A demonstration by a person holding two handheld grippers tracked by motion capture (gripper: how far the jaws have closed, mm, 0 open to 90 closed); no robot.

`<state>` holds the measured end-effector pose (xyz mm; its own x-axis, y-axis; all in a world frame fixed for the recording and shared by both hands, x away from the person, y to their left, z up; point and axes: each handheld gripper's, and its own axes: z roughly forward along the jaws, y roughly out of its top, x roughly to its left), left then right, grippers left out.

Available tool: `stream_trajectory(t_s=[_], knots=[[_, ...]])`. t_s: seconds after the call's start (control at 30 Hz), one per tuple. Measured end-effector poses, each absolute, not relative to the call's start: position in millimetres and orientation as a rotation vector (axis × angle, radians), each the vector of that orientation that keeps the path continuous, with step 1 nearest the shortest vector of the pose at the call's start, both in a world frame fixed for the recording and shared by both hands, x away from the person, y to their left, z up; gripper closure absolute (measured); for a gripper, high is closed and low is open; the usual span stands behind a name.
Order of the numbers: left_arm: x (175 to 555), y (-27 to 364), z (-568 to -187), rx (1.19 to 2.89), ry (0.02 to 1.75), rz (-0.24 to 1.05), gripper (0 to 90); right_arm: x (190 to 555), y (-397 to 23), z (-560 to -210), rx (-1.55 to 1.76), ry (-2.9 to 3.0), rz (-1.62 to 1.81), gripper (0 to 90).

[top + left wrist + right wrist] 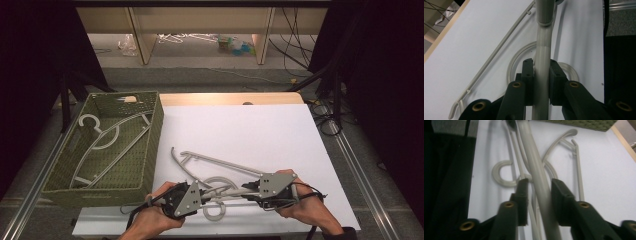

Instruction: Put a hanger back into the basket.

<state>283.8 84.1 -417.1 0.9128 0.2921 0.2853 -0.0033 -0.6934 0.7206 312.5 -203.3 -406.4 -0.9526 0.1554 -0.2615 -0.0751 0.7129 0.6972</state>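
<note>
Pale grey plastic hangers (pixel 220 162) lie tangled on the white table top (pixel 260 125) near its front edge. My left gripper (pixel 207 190) comes in from the left and is shut on one hanger's thick bar (pixel 544 37); both pads press its sides in the left gripper view (pixel 541 72). A round hook (pixel 511 65) lies on the sheet beneath it. My right gripper (pixel 246 189) faces it from the right. Its jaws (pixel 540 190) straddle the same thick bar (pixel 531 152) with a gap on each side, so it is open. Another hook (pixel 499 176) curls left of the bar.
A green woven basket (pixel 150 150) stands at the table's left with a grey hanger (pixel 107 140) lying in it. The white sheet stretches bare toward the far and right edges. Dark curtains, cables and shelving lie beyond the table.
</note>
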Motion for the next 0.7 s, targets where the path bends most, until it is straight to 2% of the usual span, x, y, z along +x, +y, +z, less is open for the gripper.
stream_trajectory(t_s=[0.1,0.17,0.33,0.7], knots=[[285,88,-415,2.265,0.253,0.457,78.3,313,-204,-403,0.159,2.594,1.157,56.8],[287,91,-413,2.261,0.291,0.452,78.8,314,-205,-400,0.256,2.552,1.203,47.3],[290,101,-408,2.272,0.346,0.458,78.8,317,-211,-395,0.386,2.493,1.282,37.3],[305,130,-389,2.179,0.527,0.460,78.9,310,-223,-392,0.545,2.407,1.364,28.8]])
